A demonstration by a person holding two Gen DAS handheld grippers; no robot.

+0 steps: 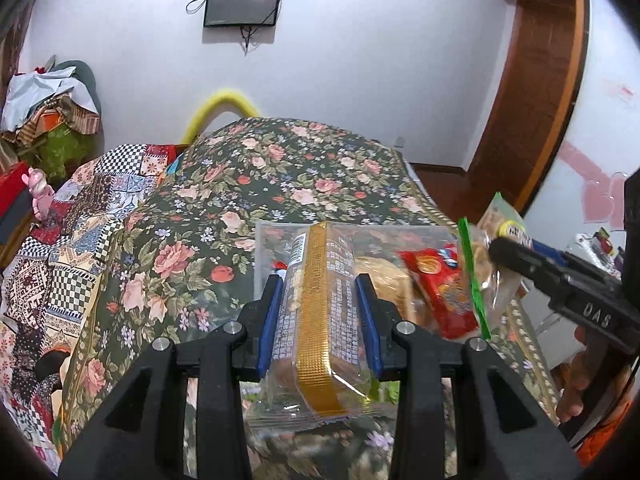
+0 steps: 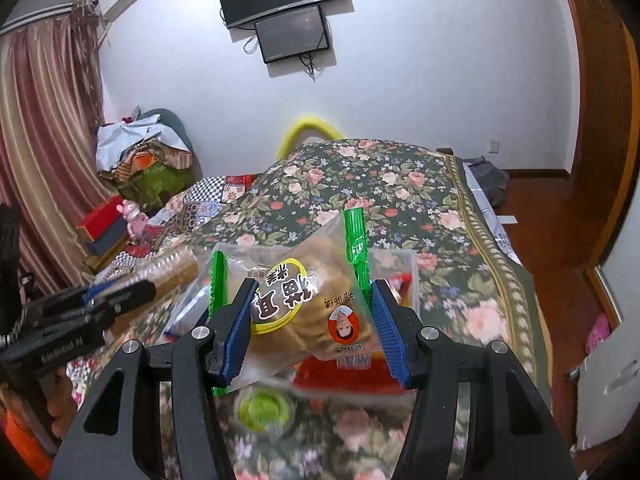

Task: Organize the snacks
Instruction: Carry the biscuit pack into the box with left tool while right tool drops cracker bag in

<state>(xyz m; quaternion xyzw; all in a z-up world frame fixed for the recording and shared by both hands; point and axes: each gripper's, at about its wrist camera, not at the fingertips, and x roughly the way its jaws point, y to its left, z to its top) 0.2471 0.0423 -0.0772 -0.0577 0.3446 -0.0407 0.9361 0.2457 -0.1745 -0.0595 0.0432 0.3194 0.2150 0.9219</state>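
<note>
My left gripper (image 1: 320, 280) is shut on a clear snack packet with a gold seam strip (image 1: 318, 308), held above the floral bedspread. My right gripper (image 2: 312, 292) is shut on a green-edged clear snack bag with a yellow oval label (image 2: 304, 304). That bag (image 1: 480, 256) and the right gripper (image 1: 500, 246) show at the right of the left wrist view. A clear plastic box (image 1: 264, 240) lies just beyond, holding a red packet (image 1: 444, 292) and a tan snack (image 1: 384, 280). The left gripper (image 2: 136, 286) shows at the left of the right wrist view.
The floral bedspread (image 1: 280, 168) covers the bed, with a patchwork quilt (image 1: 80, 216) on its left. A pile of clothes (image 2: 144, 148) and a red box (image 2: 100, 220) stand by the curtain. Two screens (image 2: 288, 8) hang on the wall. A wooden door frame (image 1: 532, 92) is at right.
</note>
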